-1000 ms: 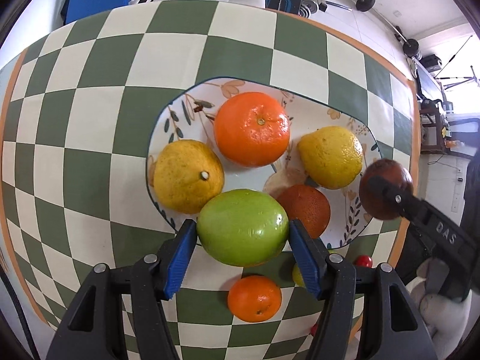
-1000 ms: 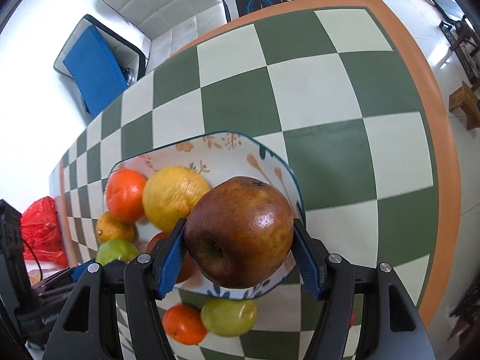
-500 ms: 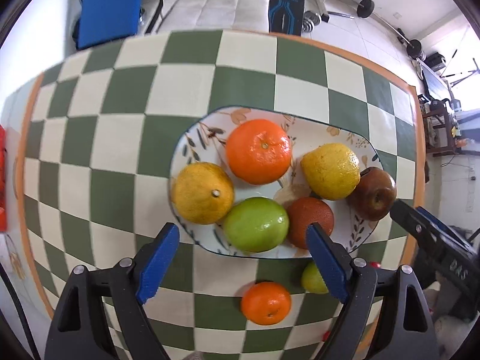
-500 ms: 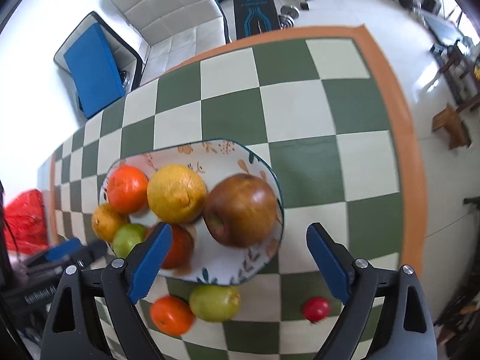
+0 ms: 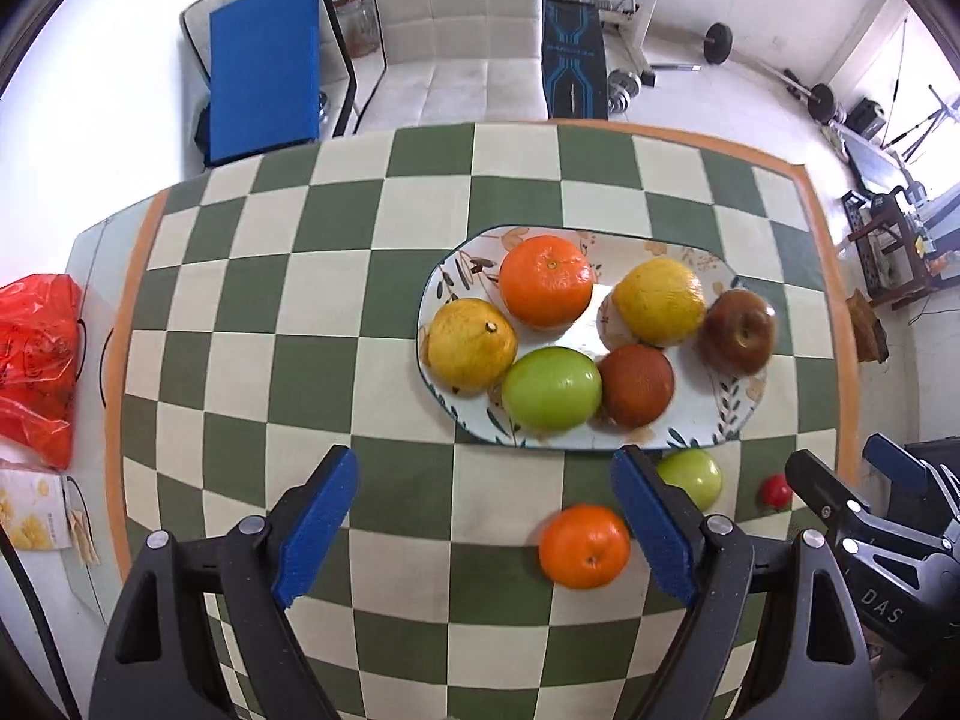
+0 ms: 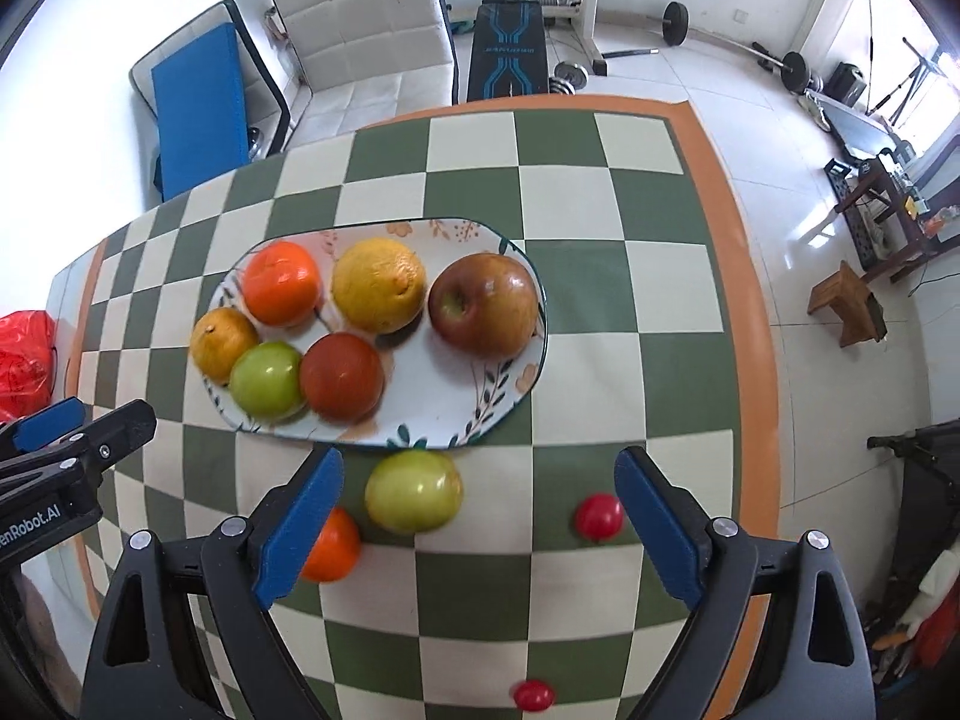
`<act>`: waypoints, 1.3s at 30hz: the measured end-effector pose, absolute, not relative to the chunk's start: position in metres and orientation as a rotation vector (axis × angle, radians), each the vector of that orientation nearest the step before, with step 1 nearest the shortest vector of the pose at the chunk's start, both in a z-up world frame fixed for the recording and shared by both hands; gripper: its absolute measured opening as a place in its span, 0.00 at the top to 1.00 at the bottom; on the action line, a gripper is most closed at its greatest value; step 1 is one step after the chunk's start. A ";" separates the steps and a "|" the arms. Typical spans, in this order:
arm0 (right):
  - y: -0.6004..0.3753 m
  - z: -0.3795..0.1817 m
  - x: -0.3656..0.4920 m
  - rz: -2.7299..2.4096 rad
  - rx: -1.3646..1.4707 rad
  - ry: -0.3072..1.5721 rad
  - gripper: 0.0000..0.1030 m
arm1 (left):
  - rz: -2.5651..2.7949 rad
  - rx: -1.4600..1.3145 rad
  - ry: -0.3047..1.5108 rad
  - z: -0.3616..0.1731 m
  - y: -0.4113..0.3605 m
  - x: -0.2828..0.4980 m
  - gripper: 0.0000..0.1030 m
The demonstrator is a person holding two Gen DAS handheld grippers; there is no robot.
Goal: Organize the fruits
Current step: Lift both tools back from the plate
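On the table (image 5: 372, 276), the plate (image 5: 735, 414) holds six fruits in two rows: orange (image 5: 546, 280), lemon (image 5: 659, 300) and apple (image 5: 738, 331) behind; another lemon (image 5: 472, 345), a guava (image 5: 551, 389) and a tangerine (image 5: 636, 384) in front. Just before the plate lie a second guava (image 6: 414, 490), a second orange (image 5: 584, 546) and two cherry tomatoes (image 6: 599, 516).

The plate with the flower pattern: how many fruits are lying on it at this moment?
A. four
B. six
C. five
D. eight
B: the plate holds six: an orange, a big yellow citrus, a red-brown apple, a small yellow citrus, a green apple and a dark red fruit; the other fruits lie on the cloth.
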State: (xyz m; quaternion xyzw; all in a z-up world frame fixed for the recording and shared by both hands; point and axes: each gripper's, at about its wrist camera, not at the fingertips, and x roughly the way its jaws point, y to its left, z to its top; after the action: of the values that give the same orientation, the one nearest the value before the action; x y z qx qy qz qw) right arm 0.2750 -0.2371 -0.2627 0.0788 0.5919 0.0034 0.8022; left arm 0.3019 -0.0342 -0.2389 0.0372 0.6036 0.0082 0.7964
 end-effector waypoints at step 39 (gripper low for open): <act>-0.242 -0.108 0.141 0.049 0.260 1.009 0.09 | -0.052 0.091 0.991 -0.111 -0.051 0.185 0.16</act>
State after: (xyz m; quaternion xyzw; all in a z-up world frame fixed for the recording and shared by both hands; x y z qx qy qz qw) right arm 0.1408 -0.2417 -0.1084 0.1242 0.4818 0.0233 0.8671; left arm 0.1852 -0.0505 -0.1115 0.0438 0.4753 -0.0250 0.8784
